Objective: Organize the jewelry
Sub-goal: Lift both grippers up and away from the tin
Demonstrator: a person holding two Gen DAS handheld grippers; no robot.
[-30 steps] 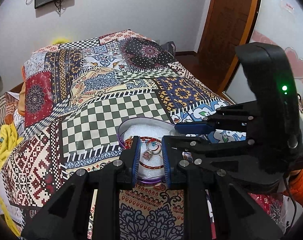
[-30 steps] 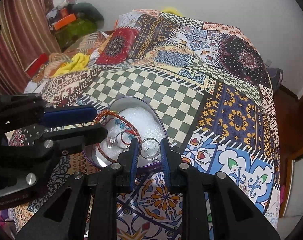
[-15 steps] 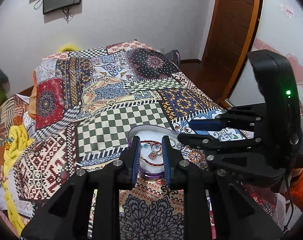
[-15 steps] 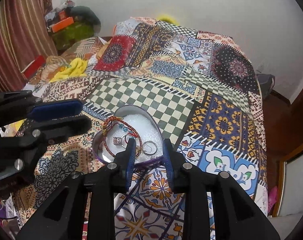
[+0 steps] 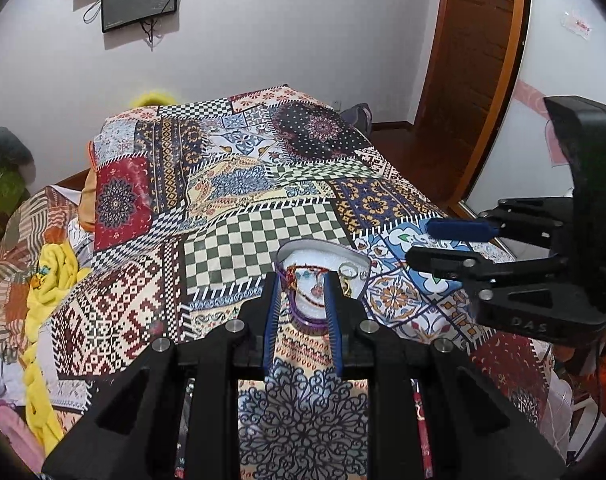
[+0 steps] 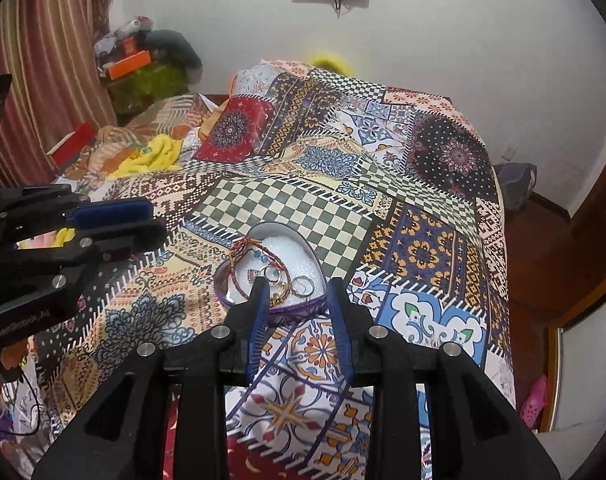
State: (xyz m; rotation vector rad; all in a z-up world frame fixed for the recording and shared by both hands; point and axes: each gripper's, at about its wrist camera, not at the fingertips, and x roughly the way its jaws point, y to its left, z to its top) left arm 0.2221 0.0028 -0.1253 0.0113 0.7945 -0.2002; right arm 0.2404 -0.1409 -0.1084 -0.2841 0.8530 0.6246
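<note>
The heart box [image 6: 303, 240] sits on the bed [image 6: 287, 200], with the bracelet [image 6: 259, 258] and rings [image 6: 302, 285] already inside. My left hand-held gripper [image 5: 302, 280] is slightly apart and empty; my right hand-held gripper [image 6: 297, 288] is opening, also empty. I judge little remains.

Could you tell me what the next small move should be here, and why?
Probably draw both grippers a little farther from the heart-shaped box and check it. The bracelet and rings lie inside on the white lining; the left gripper is empty, and the right gripper is opening with nothing between its jaws.
</note>
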